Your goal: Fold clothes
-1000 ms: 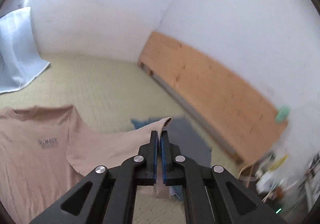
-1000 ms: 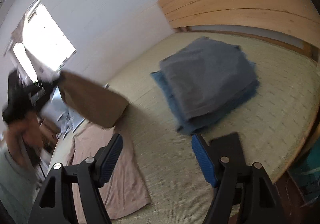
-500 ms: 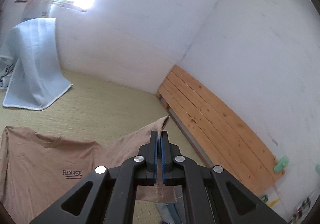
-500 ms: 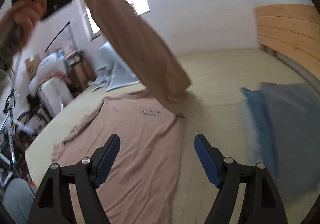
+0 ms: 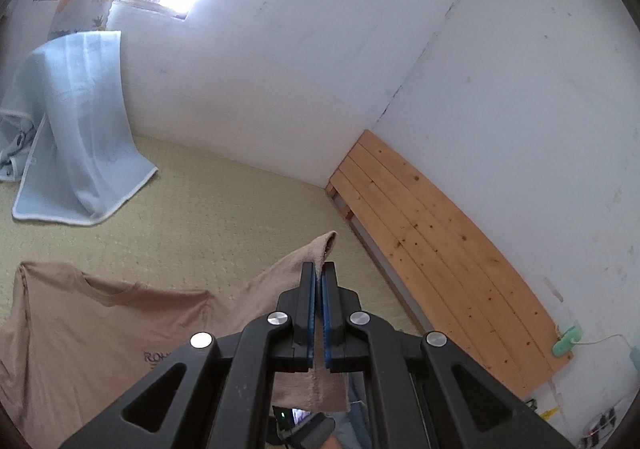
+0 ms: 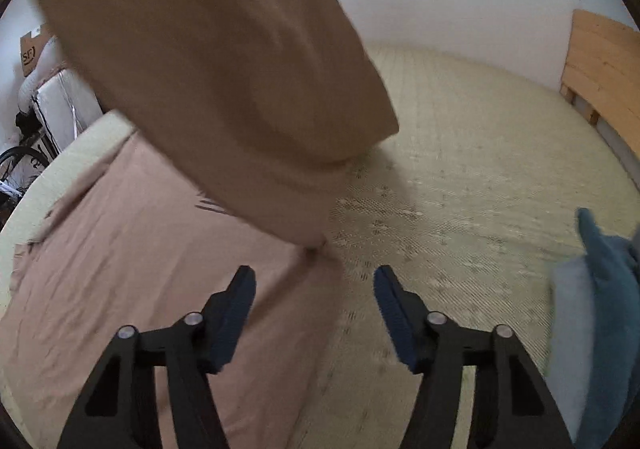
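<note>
Pinching a hem of the tan T-shirt (image 5: 92, 333), the left gripper (image 5: 319, 281) has its blue pads pressed together on the cloth, which rises from the shirt body lying on the pale green mat (image 5: 224, 217). On the shirt's chest, dark letters reading "ROH" show before the gripper's arm hides the rest. The left wrist view alone shows the pale blue sheet (image 5: 76, 121) draped at the far left under a window, and a wooden slatted board (image 5: 440, 249) along the right wall. The right gripper (image 6: 314, 291) hovers empty, its fingers spread wide, over the shirt's near right edge. Only its view shows the lifted cloth hanging overhead, blue folded clothes (image 6: 600, 313) at the right edge, and a cardboard box (image 6: 34, 53) marked "SF" at far left.
</note>
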The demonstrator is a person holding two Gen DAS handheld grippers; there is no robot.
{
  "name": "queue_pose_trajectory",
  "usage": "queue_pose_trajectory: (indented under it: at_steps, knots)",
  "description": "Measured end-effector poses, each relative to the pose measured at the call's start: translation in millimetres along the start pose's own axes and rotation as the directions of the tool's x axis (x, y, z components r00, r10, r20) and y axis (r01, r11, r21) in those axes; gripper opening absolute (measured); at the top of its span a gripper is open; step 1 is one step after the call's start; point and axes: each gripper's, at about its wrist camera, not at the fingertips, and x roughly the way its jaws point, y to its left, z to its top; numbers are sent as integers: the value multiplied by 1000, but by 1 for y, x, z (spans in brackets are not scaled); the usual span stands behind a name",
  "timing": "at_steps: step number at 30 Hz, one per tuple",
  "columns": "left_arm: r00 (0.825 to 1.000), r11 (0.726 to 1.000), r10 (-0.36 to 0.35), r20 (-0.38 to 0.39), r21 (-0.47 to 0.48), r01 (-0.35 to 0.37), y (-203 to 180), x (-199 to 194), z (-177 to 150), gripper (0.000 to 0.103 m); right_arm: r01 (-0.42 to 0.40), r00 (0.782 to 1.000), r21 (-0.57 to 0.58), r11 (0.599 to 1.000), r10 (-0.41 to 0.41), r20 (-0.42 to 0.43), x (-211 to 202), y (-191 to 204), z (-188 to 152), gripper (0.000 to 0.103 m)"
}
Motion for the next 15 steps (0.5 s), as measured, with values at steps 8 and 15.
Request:
queue_pose_trajectory:
  at_steps: [8,15]
  knots:
    - [999,999,27,21,-29,-27,26,6,11,1,31,996,-64,997,-36,-77,56,3,11,28]
    - [979,974,182,87,-151,-168,111,-7,29,1,92,996,98,991,-90,-28,49,-36,7,5]
